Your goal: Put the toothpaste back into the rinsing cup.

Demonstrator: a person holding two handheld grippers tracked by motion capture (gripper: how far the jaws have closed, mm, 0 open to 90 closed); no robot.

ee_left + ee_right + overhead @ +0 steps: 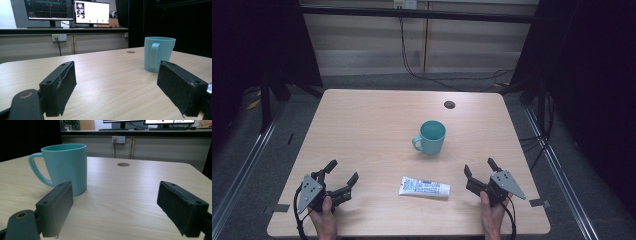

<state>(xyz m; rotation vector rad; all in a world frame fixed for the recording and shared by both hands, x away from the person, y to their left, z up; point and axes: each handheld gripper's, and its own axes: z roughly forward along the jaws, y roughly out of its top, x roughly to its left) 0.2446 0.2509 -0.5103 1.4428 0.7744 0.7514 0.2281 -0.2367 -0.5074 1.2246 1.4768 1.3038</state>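
A teal mug (431,137) stood mid-bench, a white tube (424,187) lying nearer the person. The left gripper (341,173) and right gripper (480,168) rested at the bench's (362,120) near corners, jaws wide apart and empty.

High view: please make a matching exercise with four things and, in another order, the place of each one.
Things:
1. mug
2. tube
3. left tongs
4. round hole

Places:
A. near edge, between both tongs
B. far side of the table
C. near left corner, open
D. middle of the table, upright

Pairs: 1-D, 2-A, 3-C, 4-B
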